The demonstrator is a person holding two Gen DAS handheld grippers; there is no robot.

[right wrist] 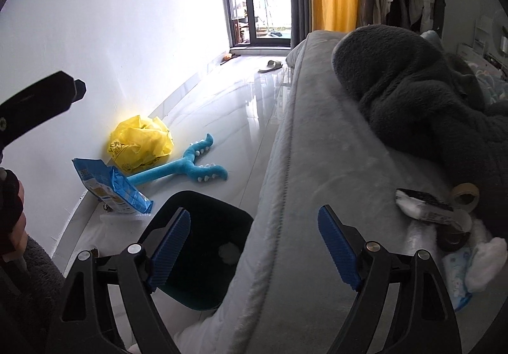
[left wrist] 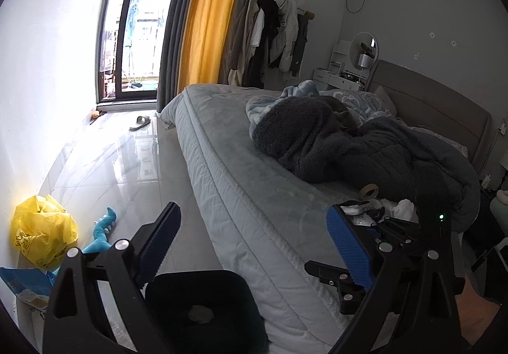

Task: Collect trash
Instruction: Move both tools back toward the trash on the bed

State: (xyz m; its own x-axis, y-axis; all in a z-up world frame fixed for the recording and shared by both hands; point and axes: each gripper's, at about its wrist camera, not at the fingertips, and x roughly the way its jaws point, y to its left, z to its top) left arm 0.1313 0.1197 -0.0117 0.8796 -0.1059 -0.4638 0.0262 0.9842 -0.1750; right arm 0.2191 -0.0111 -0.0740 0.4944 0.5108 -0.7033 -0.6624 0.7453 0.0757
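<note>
Our left claw [left wrist: 250, 242] hangs with its blue pads spread wide and nothing between them, and our right claw [right wrist: 254, 246] is likewise wide apart and empty, both poised over the edge of the bed [right wrist: 317, 163]. Directly below them on the floor stands the dark trash bin [right wrist: 203, 246], just beside the mattress, and we can see one pale crumpled scrap [right wrist: 228, 253] lying at its bottom, so we judge the collecting has begun but is far from finished. To our right on the bed a cluster of litter waits: a black-and-white wrapper [right wrist: 422, 204], white tissue wads [right wrist: 485, 262], a light blue printed packet [right wrist: 457, 268], and a tape roll [right wrist: 465, 193] that may or may not count as trash. Farther out on the floor by the wall lie a crumpled yellow plastic bag [right wrist: 139, 142] and a blue snack bag [right wrist: 111, 187], close to a blue plush toy [right wrist: 187, 168]. We judge most of the work remains, with the bed litter nearest to hand.
</note>
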